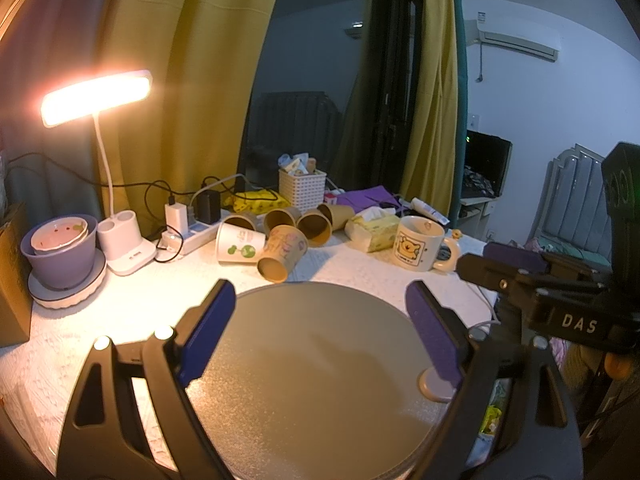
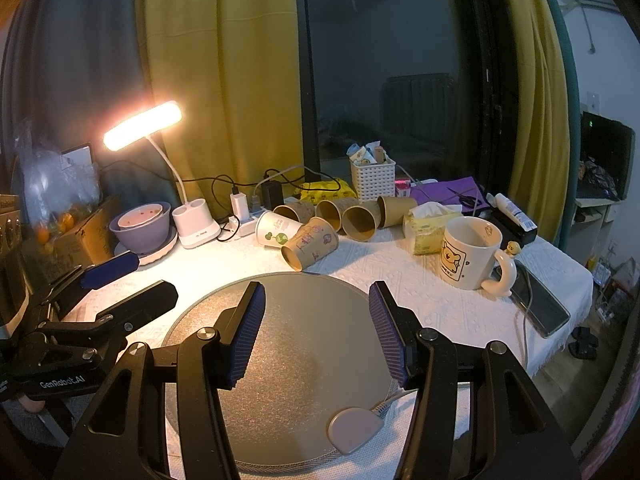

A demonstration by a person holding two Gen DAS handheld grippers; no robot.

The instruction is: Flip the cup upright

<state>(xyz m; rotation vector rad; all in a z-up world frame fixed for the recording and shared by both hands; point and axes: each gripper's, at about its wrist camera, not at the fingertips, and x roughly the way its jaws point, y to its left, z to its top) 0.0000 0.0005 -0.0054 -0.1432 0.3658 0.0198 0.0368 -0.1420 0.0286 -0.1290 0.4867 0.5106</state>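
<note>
Several paper cups lie on their sides at the back of the table. The nearest is a brown printed cup (image 1: 283, 253) (image 2: 310, 243) with its mouth toward me. A white cup with green print (image 1: 239, 244) (image 2: 277, 229) lies beside it, and plain brown cups (image 1: 316, 227) (image 2: 360, 222) lie behind. My left gripper (image 1: 320, 328) is open and empty above a round grey mat (image 1: 312, 380). My right gripper (image 2: 316, 328) is open and empty above the same mat (image 2: 288, 380). Both are well short of the cups.
A white bear mug (image 1: 418, 249) (image 2: 472, 252) stands upright at the right. A tissue pack (image 2: 430, 226), white basket (image 2: 373, 179), lit desk lamp (image 1: 96, 98), purple bowl (image 1: 60, 250), power strip (image 1: 188, 236) and a phone (image 2: 540, 304) crowd the table's back and right edge.
</note>
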